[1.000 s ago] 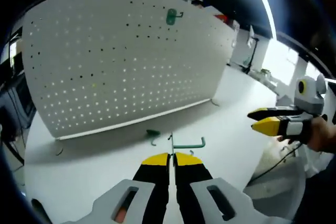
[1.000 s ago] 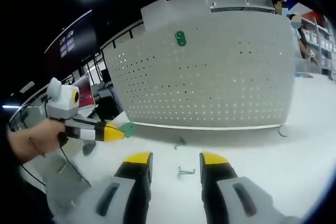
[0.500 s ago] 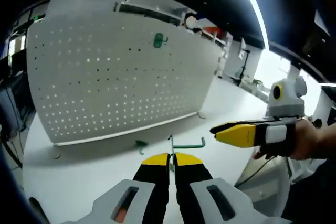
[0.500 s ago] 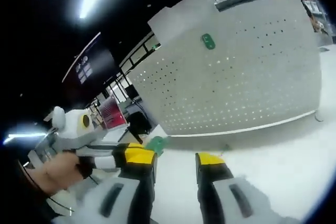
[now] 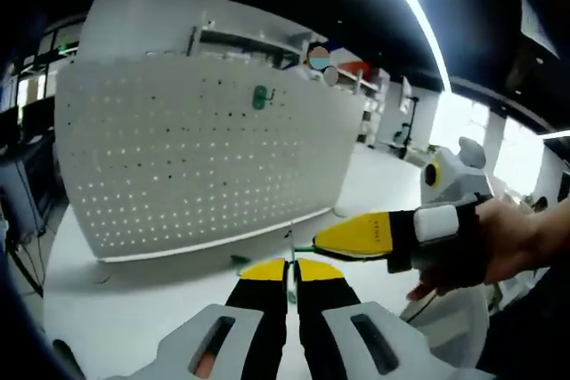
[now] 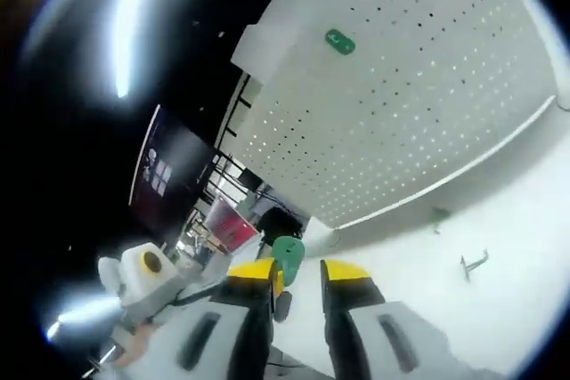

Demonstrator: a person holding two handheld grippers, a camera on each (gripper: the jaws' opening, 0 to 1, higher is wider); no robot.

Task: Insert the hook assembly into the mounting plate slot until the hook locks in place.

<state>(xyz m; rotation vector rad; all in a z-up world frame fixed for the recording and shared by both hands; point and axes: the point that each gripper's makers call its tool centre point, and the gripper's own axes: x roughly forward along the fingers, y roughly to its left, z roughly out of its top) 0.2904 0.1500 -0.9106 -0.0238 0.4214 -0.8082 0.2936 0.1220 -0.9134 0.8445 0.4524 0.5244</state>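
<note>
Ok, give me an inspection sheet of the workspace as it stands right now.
Surface: white table, mostly bare.
Job's things: white pegboard upright; green hook already hung high on it; another green hook held by the left gripper.
Clutter: small loose hooks on the table in front of the pegboard.
Grippers: left gripper shut on a hook; right gripper open, close to the left one.
Cables: nothing seen.
Surroundings: dark ceiling with strip light, shelving behind.

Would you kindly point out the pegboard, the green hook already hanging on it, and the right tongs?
pegboard (image 5: 178, 166), left gripper view, middle of its perforated face
green hook (image 5: 259, 97), left gripper view, its plate
right tongs (image 5: 321, 243), left gripper view, yellow tips
</note>
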